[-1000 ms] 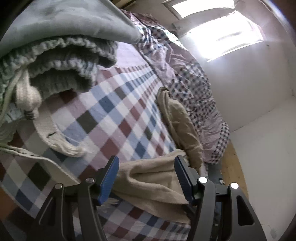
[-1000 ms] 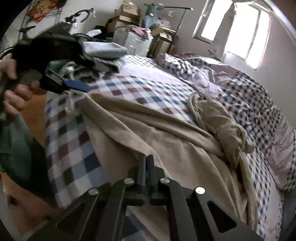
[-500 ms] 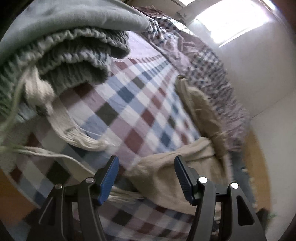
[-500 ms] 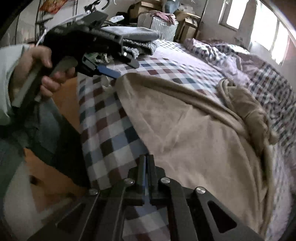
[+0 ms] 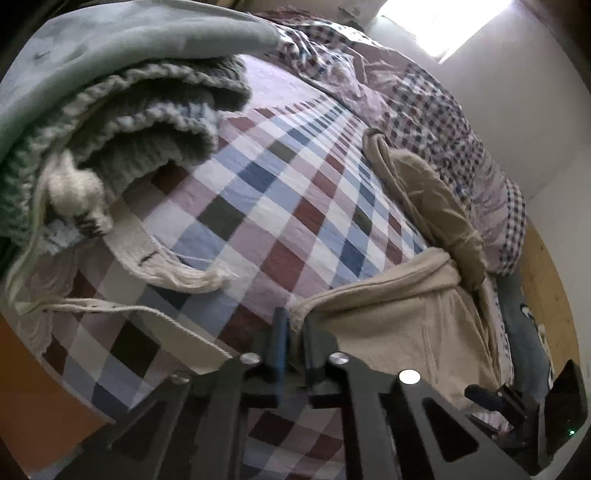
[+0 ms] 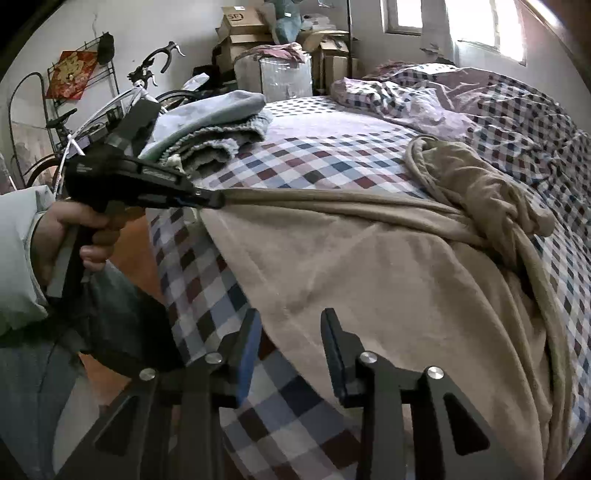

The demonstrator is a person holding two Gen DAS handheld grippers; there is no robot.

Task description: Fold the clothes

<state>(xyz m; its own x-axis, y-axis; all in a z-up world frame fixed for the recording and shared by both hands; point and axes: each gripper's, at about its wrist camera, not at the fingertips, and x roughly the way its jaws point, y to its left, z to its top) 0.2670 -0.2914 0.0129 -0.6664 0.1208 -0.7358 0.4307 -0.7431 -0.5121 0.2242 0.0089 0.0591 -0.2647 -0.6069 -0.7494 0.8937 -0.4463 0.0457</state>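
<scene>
A beige garment (image 6: 369, 280) lies spread over the checked bed, with a bunched part (image 6: 491, 192) at its far end. My left gripper (image 5: 293, 325) is shut on the garment's near corner (image 5: 388, 317); the right wrist view shows it (image 6: 212, 199) pulling that edge taut to the left. My right gripper (image 6: 290, 325) is open and empty, just above the garment's near edge at the bed's front.
A stack of folded clothes (image 6: 210, 122) with a grey knit sweater (image 5: 147, 122) sits on the bed's left side, white straps (image 5: 155, 266) trailing from it. A rumpled checked quilt (image 6: 480, 99) lies at the back. A bicycle (image 6: 110, 107) and boxes (image 6: 240, 33) stand behind.
My left gripper has closed on the beige garment's corner and drawn it taut. My right gripper has opened, letting go of the fabric.
</scene>
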